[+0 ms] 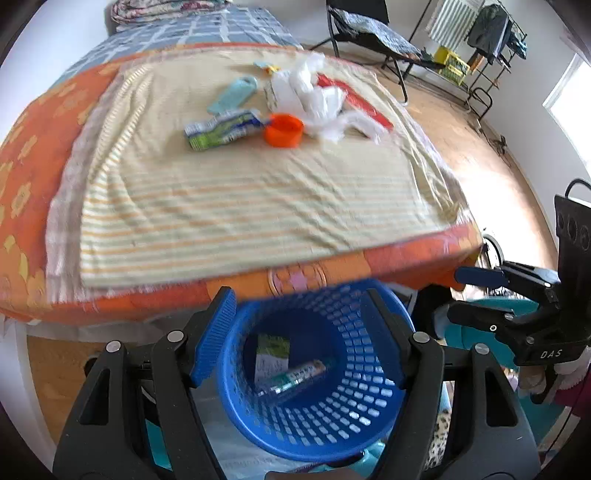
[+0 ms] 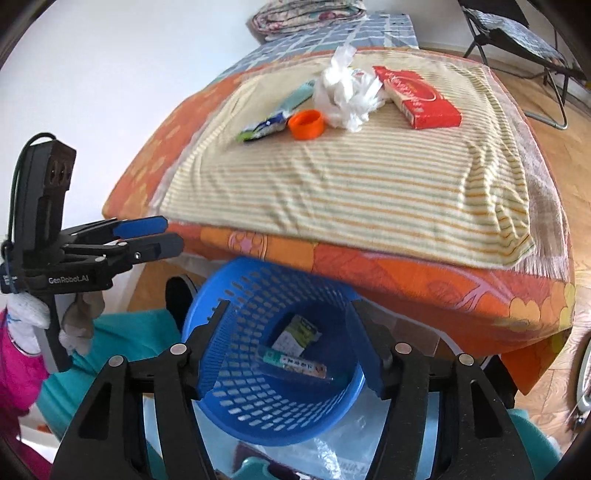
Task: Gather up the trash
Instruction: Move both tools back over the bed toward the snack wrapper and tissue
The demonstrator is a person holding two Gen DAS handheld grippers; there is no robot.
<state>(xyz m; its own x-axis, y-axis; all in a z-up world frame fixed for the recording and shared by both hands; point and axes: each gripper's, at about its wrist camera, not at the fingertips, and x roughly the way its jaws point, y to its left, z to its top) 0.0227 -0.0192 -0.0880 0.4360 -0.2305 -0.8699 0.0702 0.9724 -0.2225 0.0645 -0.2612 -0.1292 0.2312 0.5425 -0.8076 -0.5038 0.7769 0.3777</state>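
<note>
A blue mesh basket (image 1: pixel 332 417) (image 2: pixel 236 402) sits low in front of the bed and holds a green-white packet (image 1: pixel 272 354) (image 2: pixel 299 332) and a tube (image 1: pixel 299 374) (image 2: pixel 295 363). My left gripper (image 1: pixel 299 332) (image 2: pixel 170 232) is open and empty above the basket. My right gripper (image 2: pixel 291 343) (image 1: pixel 456 291) is open and empty above it too. On the striped cloth (image 1: pixel 240 199) (image 2: pixel 351 184) lie a green wrapper (image 1: pixel 221 129) (image 2: pixel 264 127), an orange cap (image 1: pixel 283 130) (image 2: pixel 306 124), crumpled white plastic (image 1: pixel 317 99) (image 2: pixel 347 92), a red box (image 1: pixel 354 99) (image 2: pixel 417 98) and a light blue packet (image 1: pixel 232 94).
The bed (image 1: pixel 33 166) (image 2: pixel 443 288) has an orange flowered cover and folded bedding (image 2: pixel 306 14) at its far end. A folding chair (image 1: pixel 369 33) and a clothes rack (image 1: pixel 491 33) stand on the wooden floor at the right. Teal cloth (image 2: pixel 122 332) lies beside the basket.
</note>
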